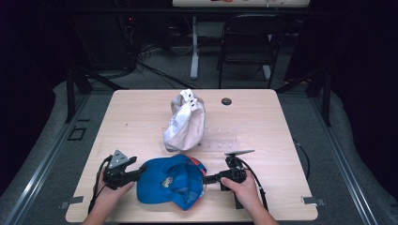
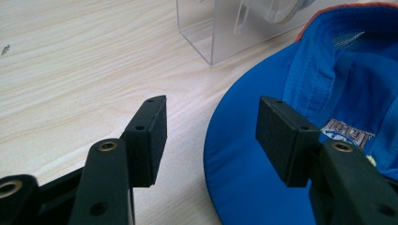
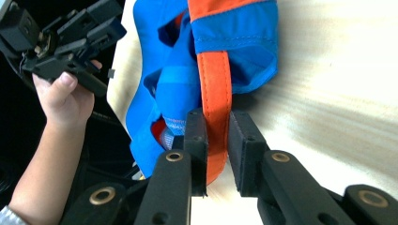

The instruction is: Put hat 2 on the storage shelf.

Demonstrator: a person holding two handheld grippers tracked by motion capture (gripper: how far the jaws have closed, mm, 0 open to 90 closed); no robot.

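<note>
Near the front edge of the pale wooden table (image 1: 141, 117), a blue fabric cap (image 1: 171, 180) lies upside down: light, soft, floppy. Right gripper (image 3: 217, 136) clenches its orange rear strap (image 3: 215, 89), a sound hold. Left gripper (image 2: 211, 136) stands released, brim between the jaws.

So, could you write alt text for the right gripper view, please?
The right claw is shut on the orange strap of a blue cap lying on a pale wooden table. At upper left, a hand holds the left claw.
</note>
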